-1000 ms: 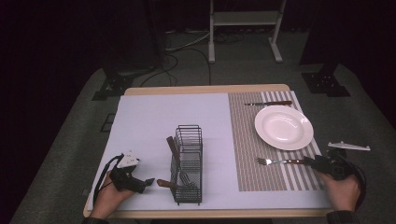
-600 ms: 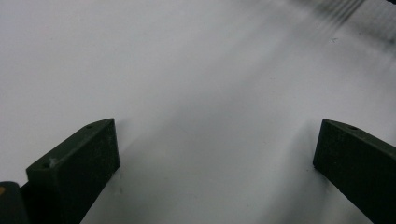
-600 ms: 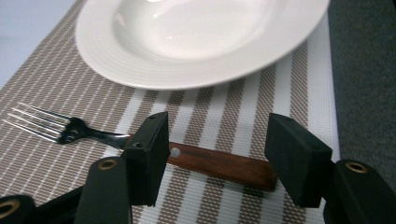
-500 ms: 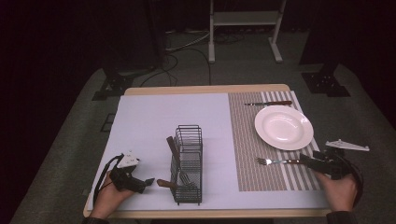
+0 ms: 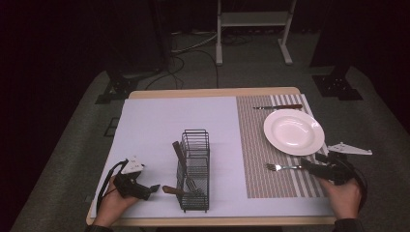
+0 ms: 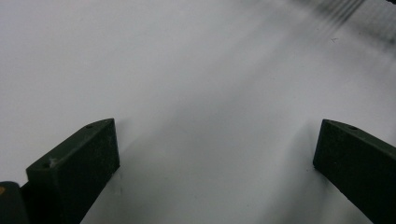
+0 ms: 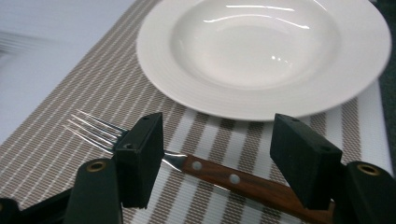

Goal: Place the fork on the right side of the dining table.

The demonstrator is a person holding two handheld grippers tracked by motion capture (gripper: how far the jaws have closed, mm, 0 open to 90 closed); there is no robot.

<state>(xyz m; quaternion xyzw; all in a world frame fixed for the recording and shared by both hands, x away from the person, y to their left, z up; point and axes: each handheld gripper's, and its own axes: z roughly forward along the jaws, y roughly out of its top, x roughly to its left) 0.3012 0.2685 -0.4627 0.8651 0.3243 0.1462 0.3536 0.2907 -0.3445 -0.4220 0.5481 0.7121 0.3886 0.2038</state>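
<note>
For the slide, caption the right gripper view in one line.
Open right gripper straddling a wooden-handled fork lying on the striped placemat beside an empty white plate.

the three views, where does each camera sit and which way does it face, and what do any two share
High view: above the person's side, facing forward and down on the table; both hands and forearms enter from below.
Left gripper view: on the left hand-held gripper, facing the bare white sheet between its open jaws.
Right gripper view: on the right hand-held gripper, facing the fork and plate.
Shared: high and right gripper views both show fork, plate and striped placemat.
</note>
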